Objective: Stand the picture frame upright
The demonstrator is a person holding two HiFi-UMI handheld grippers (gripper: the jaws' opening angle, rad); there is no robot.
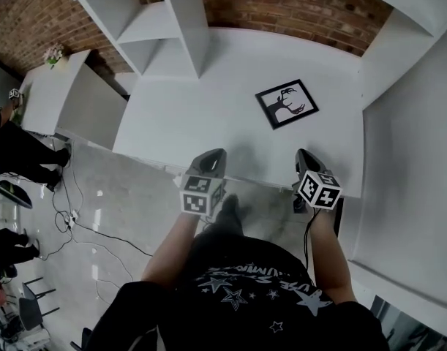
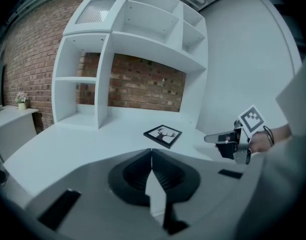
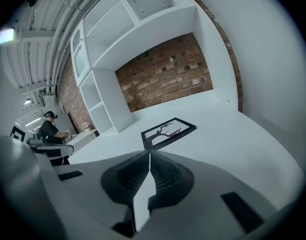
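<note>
Frame (image 1: 287, 104) flat on desk (image 1: 186, 115), face up, well ahead of me. Guessing light, stiff, maybe fragile glass, so I'd pinch far edge. My left gripper (image 1: 214, 154), right gripper (image 1: 303, 154) both closed, empty.

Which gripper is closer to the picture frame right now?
The right gripper: the picture frame lies flat on the white table straight ahead of its shut jaws. The left gripper, also shut, sits farther off to the side.

Black picture frame (image 1: 287, 103) lies flat on white desk (image 1: 194, 115).
</note>
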